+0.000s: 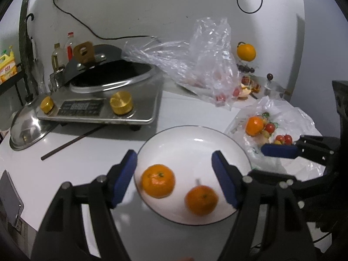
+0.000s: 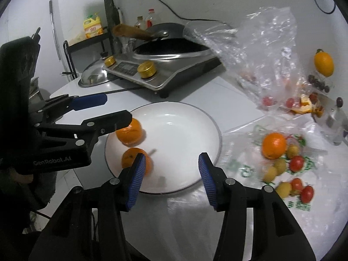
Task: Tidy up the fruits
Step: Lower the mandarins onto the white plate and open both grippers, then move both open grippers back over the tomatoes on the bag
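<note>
Nearest, the left gripper [image 1: 174, 178] hangs over the near rim of the white plate [image 1: 191, 143], jaws apart and empty. Two mandarins lie between its fingers on the plate: the left mandarin [image 1: 158, 180] and the right mandarin [image 1: 201, 199], just beside each other. The right gripper [image 2: 171, 179], jaws parted and holding nothing, hovers over the plate's near edge. Farther right, on a printed plastic bag [image 2: 239, 169], lie a third mandarin [image 2: 274, 145], cherry tomatoes [image 2: 296, 163] and small yellow fruits [image 2: 270, 173]. Beyond stand an induction cooker [image 1: 104, 106] and a clear bag [image 1: 195, 65]. The mandarin probably handles light, round, soft-skinned; grip across its widest middle, gently. The tomatoes look smooth and easily crushed.
</note>
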Tool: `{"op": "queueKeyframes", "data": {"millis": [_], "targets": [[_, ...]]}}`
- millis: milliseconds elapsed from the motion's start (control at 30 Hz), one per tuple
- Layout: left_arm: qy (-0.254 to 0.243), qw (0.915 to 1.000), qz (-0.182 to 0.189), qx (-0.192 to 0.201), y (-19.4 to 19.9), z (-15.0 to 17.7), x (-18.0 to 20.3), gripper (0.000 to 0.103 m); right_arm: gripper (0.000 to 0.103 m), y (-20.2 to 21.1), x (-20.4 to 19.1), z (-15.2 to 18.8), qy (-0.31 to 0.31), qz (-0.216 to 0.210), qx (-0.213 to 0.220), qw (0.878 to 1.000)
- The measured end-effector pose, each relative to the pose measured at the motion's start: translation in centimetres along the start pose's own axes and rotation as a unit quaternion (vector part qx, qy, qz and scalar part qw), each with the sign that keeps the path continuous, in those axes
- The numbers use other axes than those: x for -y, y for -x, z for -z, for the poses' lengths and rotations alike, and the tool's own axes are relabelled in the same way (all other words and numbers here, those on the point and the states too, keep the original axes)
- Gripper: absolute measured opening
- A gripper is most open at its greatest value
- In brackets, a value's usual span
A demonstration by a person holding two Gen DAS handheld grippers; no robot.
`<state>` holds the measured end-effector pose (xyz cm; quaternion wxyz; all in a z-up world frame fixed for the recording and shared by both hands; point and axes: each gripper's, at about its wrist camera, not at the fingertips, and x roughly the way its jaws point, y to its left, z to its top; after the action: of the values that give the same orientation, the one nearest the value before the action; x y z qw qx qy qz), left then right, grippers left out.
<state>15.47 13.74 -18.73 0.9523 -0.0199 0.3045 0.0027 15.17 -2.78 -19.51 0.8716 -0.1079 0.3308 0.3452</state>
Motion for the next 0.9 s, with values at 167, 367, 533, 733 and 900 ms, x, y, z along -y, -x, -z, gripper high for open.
{"op": "queueKeyframes", "data": {"millis": [167, 367, 533, 733, 900], "targets": [[-0.012, 0.9999, 0.005, 0.005, 0.4, -0.5, 2.6, 0.073, 0.053, 2.1, 2.0, 0.5, -0.007, 0.012, 0.018, 1.000], [-0.035, 0.9990, 0.027, -0.001, -0.2, -0.9, 6.2, 0.073, 0.053, 4.2, 5.1, 1.5, -0.025, 0.041, 0.027, 0.998], [-0.048, 0.9978, 0.046, -0.001, -0.6, -1.2, 9.0, 0.073, 0.053, 5.8, 7.6, 2.5, -0.045, 0.063, 0.031, 0.997], [-0.060, 0.9965, 0.058, -0.006, -1.5, -1.6, 11.7, 0.073, 0.053, 7.0, 10.2, 3.9, -0.063, 0.077, 0.032, 0.995], [-0.064, 0.9955, 0.069, -0.013, -2.5, -1.9, 13.6, 0.083, 0.053, 7.8, 12.1, 4.7, -0.074, 0.084, 0.033, 0.993]]}}
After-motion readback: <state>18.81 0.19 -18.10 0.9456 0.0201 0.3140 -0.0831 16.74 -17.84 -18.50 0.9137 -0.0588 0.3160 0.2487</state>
